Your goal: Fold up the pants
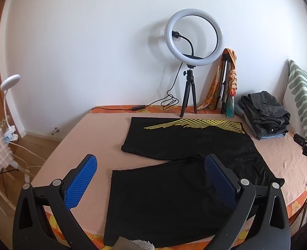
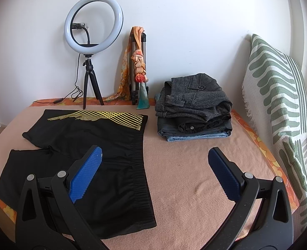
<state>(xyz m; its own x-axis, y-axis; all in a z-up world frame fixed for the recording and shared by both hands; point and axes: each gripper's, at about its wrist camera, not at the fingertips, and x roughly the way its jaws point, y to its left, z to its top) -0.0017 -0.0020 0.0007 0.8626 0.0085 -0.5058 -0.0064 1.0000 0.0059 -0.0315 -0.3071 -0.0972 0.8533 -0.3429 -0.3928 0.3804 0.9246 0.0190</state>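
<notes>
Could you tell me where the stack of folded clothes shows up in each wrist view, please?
Left wrist: the stack of folded clothes sits at the far right, beside the striped pillow.
Right wrist: the stack sits just right of centre, toward the wall.
Shared landmark: the ring light stands left of the stack in both.

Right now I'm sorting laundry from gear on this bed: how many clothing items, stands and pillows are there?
Flat black shorts with yellow line print: 1
Folded garments in the stack, as far as visible: 4
White ring light on black tripod: 1
Folded tripod draped with orange scarf: 1
Green-and-white striped pillow: 1
Total: 8
</notes>
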